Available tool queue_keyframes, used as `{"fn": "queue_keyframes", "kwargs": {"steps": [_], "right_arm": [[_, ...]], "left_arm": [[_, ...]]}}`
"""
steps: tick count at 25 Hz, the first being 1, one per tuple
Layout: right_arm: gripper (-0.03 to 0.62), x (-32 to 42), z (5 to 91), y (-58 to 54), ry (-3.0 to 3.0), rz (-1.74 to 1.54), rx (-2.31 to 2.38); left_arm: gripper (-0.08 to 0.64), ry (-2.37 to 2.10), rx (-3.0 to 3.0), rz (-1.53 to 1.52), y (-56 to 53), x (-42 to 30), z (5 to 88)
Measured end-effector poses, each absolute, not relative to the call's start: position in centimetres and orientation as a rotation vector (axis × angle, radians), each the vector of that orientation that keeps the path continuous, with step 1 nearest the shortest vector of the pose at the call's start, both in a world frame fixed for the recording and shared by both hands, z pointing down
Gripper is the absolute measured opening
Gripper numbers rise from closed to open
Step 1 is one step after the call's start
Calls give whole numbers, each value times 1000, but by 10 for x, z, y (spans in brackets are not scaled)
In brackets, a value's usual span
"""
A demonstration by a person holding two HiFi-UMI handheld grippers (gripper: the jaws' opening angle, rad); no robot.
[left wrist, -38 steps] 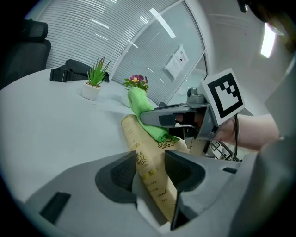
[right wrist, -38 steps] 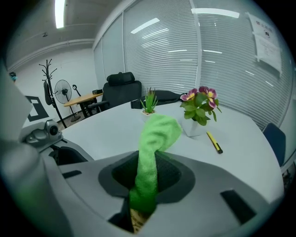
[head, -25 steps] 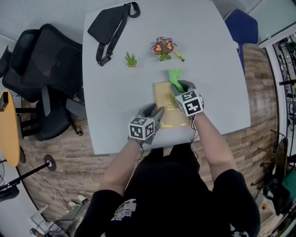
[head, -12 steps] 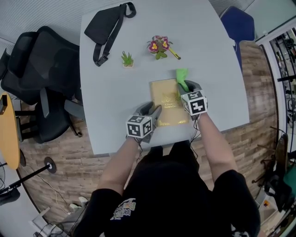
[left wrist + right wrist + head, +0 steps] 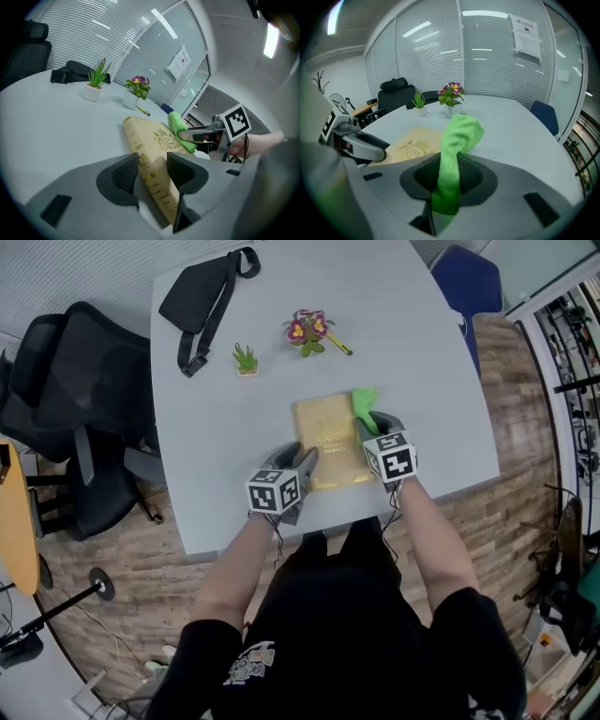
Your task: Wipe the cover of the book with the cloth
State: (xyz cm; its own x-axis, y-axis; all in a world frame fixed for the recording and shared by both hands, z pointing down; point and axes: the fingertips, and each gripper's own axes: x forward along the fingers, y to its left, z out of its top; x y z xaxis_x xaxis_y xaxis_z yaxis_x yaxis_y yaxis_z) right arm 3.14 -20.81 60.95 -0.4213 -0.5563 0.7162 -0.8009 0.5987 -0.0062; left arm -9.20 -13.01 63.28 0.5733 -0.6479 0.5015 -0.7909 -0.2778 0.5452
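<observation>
Round-cornered pale grey table [image 5: 216, 456]; person seated at its near edge, a gripper in each hand. Gold-tan hardcover book [image 5: 328, 439] lies flat on the table in front of the person, cover up, gilt crest showing, spine to the left. Left gripper [image 5: 302, 463] sits at the book's near-left corner. In the left gripper view its jaws are drawn in on the spine edge, one pad against the spine side and the other over the cover, and the book fills the gap between them. Right gripper [image 5: 367, 423] is at the book's right edge, near the far corner. Its jaws are pressed together on a bright green microfibre cloth [image 5: 364, 401], pinched into a narrow fold between the pads. The free end of the cloth bunches out ahead of the jaws and touches the cover at the far-right corner; whether part of it laps onto the table cannot be told. Farther back on the table, well apart from the book: black sling bag with strap [image 5: 202, 298] at the far left, small green succulent in a white pot [image 5: 245, 360], potted pink and yellow flowers [image 5: 305, 331] with a yellow pen [image 5: 339, 348] just beside them. Black office chair [image 5: 66, 399] stands left of the table, blue chair [image 5: 466, 282] beyond its far-right corner.
</observation>
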Motion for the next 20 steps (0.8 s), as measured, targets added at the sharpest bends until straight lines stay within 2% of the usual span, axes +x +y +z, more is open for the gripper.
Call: {"fn": "queue_keyframes", "kwargs": {"steps": [7, 15, 17, 20], "right_arm": [[97, 34, 601, -174, -2183, 461, 1035], [97, 30, 557, -152, -2333, 481, 1043], [97, 28, 540, -149, -2381, 455, 1028], [97, 25, 514, -145, -2453, 399, 992]], "left_arm": [[193, -1120, 2060, 236, -126, -94, 626], [190, -1242, 2195, 186, -115, -110, 572], [165, -1279, 2217, 180, -109, -112, 556], [82, -1368, 2243, 178, -102, -116, 531]]}}
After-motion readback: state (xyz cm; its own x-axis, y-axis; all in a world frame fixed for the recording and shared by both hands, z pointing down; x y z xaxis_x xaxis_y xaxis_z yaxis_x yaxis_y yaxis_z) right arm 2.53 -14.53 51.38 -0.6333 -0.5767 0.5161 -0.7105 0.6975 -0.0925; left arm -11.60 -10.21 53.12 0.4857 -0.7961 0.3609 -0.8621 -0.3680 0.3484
